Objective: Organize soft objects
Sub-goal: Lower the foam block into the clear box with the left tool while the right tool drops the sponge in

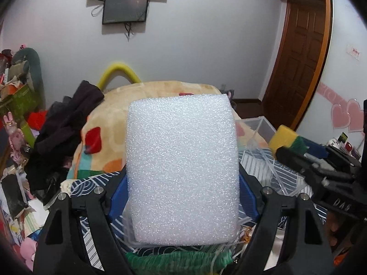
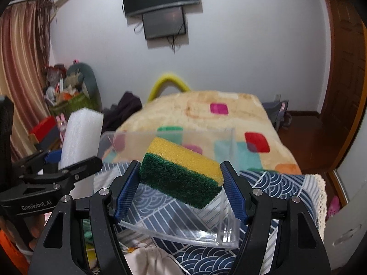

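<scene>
My left gripper (image 1: 182, 181) pinches foam block (image 1: 181, 169) mid-frame, right gripper (image 2: 181, 178) clamps sponge (image 2: 183, 171) endwise; both light, squashy, so hold flat sides w/ gentle squeeze.

White foam (image 1: 182, 167) fills the left view. Yellow-and-green sponge (image 2: 183, 171), blue pads (image 2: 127, 190). Navy wave-print cloth (image 2: 282, 183), cream blanket (image 2: 206, 119) with bright squares.

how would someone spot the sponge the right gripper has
Find the bed with the patchwork blanket, then the clear box before it. The sponge, pinched in the right gripper, is yellow over green, unlike the white foam block.
</scene>
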Tool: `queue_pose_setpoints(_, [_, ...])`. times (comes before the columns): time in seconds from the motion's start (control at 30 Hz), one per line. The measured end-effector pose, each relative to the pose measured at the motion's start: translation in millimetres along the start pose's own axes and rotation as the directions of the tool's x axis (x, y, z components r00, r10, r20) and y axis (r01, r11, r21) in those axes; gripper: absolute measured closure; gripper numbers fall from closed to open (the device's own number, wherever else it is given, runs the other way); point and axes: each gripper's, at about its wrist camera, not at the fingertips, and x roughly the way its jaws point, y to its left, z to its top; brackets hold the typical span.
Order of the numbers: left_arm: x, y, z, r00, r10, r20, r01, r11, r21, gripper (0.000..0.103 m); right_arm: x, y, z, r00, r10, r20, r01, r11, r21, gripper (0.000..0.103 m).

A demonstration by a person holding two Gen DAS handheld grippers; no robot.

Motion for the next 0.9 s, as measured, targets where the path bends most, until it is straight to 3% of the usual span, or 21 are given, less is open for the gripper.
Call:
queue_pose_setpoints(0.33, [34.6, -4.3, -1.6, 0.995, 0.000, -0.100, 0.001, 1.000, 0.017, 0.019, 15.6, -5.2, -4.3, 0.995, 0.021, -0.097, -0.023, 0.999, -0.023, 0.033])
queue_pose_setpoints(0.57, [39.7, -2.4, -2.5, 0.991, 0.015, -0.135, -0.015, 1.000, 0.005, 0.015, 0.4, -1.6, -1.8, 0.997, 0.019, -0.069, -0.022, 0.999, -0.030, 0.022])
queue_pose_setpoints(0.9, [-21.8, -6.9, 0.7, 0.999, 0.033, -0.005, -0.033, 0.999, 0.027, 0.005, -51.6, -1.0, 2.6, 0.997, 0.068, 0.044, -0.067, 0.998, -0.019, 0.016])
